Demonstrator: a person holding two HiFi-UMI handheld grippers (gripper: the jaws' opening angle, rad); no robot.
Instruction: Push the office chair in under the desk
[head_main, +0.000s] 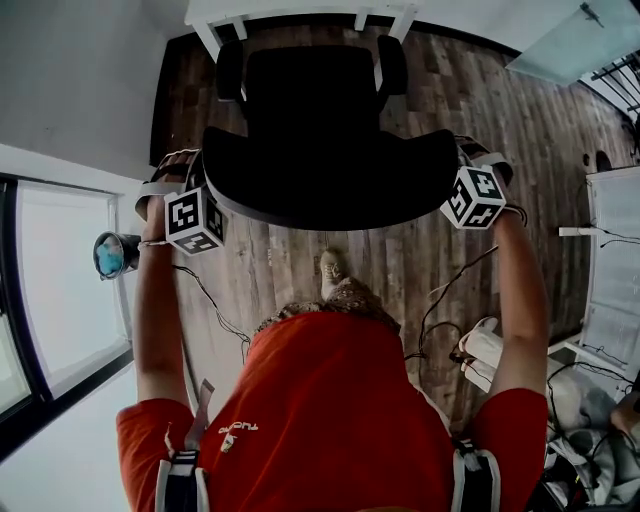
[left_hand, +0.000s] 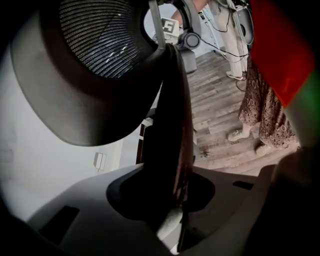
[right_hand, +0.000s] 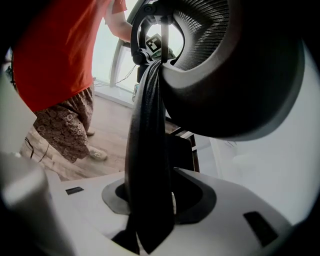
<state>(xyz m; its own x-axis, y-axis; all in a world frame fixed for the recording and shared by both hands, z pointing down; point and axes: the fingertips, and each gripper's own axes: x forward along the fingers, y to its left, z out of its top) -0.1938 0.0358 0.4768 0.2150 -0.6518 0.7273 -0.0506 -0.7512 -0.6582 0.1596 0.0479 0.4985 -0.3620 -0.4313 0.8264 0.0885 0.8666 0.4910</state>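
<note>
left gripper (left_hand: 175, 200): clamped on the left end of the backrest's (head_main: 330, 185) top edge
right gripper (right_hand: 150, 200): clamped on its right end
office chair (head_main: 310, 110): on the wood floor (head_main: 540, 130), seat facing the white desk (head_main: 300, 12), close in front of it

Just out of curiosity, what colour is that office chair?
The office chair is black; the head view shows it best.

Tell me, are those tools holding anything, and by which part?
Yes: the office chair, by its backrest. The left gripper clamps its rim on one side, the right gripper on the other.
</note>
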